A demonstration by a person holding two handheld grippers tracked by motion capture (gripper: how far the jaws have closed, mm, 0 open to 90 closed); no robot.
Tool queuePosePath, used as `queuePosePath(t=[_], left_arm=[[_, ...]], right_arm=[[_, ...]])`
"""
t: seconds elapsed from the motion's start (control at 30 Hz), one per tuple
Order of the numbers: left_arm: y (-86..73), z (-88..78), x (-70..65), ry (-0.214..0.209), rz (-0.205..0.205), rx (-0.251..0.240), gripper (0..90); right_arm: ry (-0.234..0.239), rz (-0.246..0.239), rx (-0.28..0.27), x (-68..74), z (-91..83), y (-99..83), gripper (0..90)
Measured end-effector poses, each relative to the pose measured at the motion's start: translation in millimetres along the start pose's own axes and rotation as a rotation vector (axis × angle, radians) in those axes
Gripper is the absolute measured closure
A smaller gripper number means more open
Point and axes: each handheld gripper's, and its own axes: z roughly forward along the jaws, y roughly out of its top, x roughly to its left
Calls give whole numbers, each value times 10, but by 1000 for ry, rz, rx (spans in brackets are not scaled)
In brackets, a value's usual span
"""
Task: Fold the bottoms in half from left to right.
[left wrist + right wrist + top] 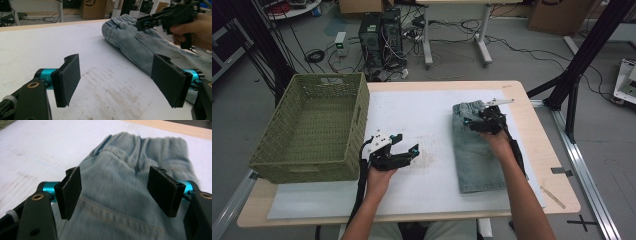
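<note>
Two wide-apart right gripper (115, 192) fingers (71, 192) just above folded denim shorts (125, 195), nothing between.

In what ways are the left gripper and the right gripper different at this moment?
The left gripper is above the bare white sheet, near the green basket; the right gripper is above the folded jeans, near their waistband. In the high view the left gripper points to the right, across the table, while the right gripper points away from the person. Both have open jaws with nothing between them.
</note>
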Motion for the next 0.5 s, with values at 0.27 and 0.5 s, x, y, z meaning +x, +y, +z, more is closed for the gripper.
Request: queuePosePath(t=[0.27, 0.5], left_arm=[[-42, -48, 24, 3, -1, 3, 241], [-68, -63, 28, -2, -8, 3, 241]], right_arm=[[-39, 18, 138, -83, 364, -108, 329], [-14, 15, 129, -94, 227, -68, 336]])
